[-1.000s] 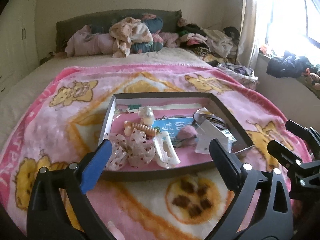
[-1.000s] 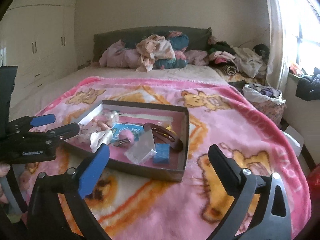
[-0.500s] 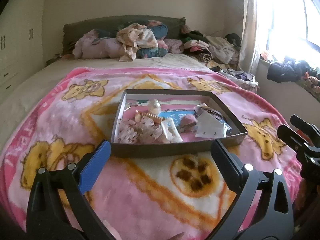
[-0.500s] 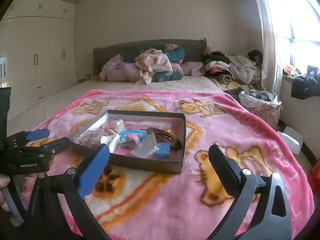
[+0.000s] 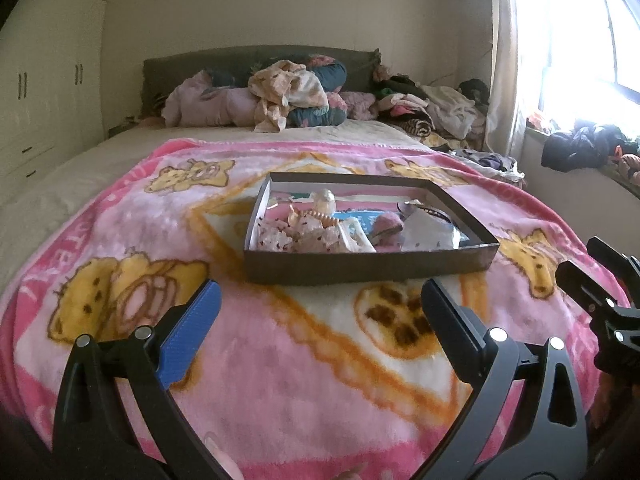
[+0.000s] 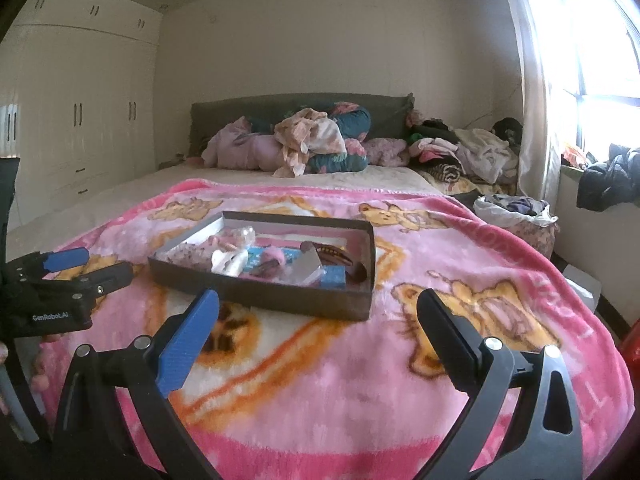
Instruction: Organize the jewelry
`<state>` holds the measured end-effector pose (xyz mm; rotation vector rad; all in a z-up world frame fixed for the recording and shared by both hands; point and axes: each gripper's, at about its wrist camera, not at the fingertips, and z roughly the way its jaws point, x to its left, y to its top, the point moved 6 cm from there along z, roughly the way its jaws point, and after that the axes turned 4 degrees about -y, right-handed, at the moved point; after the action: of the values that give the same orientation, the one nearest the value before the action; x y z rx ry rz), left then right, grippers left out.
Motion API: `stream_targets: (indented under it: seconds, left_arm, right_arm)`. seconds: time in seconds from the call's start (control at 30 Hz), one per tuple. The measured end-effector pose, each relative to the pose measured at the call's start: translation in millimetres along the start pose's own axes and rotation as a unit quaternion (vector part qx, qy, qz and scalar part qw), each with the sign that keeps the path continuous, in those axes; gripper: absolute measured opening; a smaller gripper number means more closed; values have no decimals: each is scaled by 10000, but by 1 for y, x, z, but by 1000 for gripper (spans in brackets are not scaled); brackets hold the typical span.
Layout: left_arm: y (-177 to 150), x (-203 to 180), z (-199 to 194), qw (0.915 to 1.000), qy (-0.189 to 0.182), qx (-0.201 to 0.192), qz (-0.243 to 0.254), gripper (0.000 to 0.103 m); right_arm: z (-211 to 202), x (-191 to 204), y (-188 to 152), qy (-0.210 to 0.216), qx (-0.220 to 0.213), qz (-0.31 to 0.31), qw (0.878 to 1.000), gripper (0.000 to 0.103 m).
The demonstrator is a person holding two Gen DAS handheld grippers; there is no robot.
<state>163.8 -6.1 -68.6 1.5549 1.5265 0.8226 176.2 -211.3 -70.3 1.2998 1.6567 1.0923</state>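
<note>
1. Sitting on a pink blanket [image 5: 300, 380] printed with yellow bears, a shallow dark box [image 5: 360, 268] is occupying the centre of the left wrist frame; in the right wrist frame the same box [image 6: 280, 300] is lying left of centre.
2. Lying inside the box are assorted accessories: a speckled pale fabric scrunchie [image 5: 296, 236] at the lower left of the interior, a white hair claw [image 5: 354, 236] just beside it, a pink fuzzy piece [image 5: 386, 226] toward the middle, and a clear packet [image 5: 426, 232] at the right.
3. Showing in the right wrist frame, a dark brown hair clip [image 6: 336, 258] is resting against the right inner wall of the box, with a small blue block [image 6: 334, 276] just below it.
4. Hanging at the bottom of its own frame, the left gripper [image 5: 320, 312] is holding its fingers spread wide with nothing between them, short of the near wall of the box and not touching it.
5. Hovering likewise at the bottom of its frame, the right gripper [image 6: 316, 312] is standing spread apart and gripping nothing, near the box's front wall.
6. Appearing at the left edge of the right wrist frame, the left gripper is sitting beside the box's left corner.
7. Piling against the headboard in the upper middle, clothes [image 6: 312, 144] are covering the far end of the bed.
</note>
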Motion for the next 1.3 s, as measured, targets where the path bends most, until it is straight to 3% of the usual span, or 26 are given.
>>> stream_targets:
  seconds: [0.33,1.3]
  left_arm:
    - [-8,-1,2,10000,53,-46,49,91]
    - [-9,-7,1,9999,66,-64,83,91]
  right_arm:
    - [-9,-1,-12,-44,-234,-13,9997,97]
    - [-9,-1,-15,-36,-215,-14,9998,97]
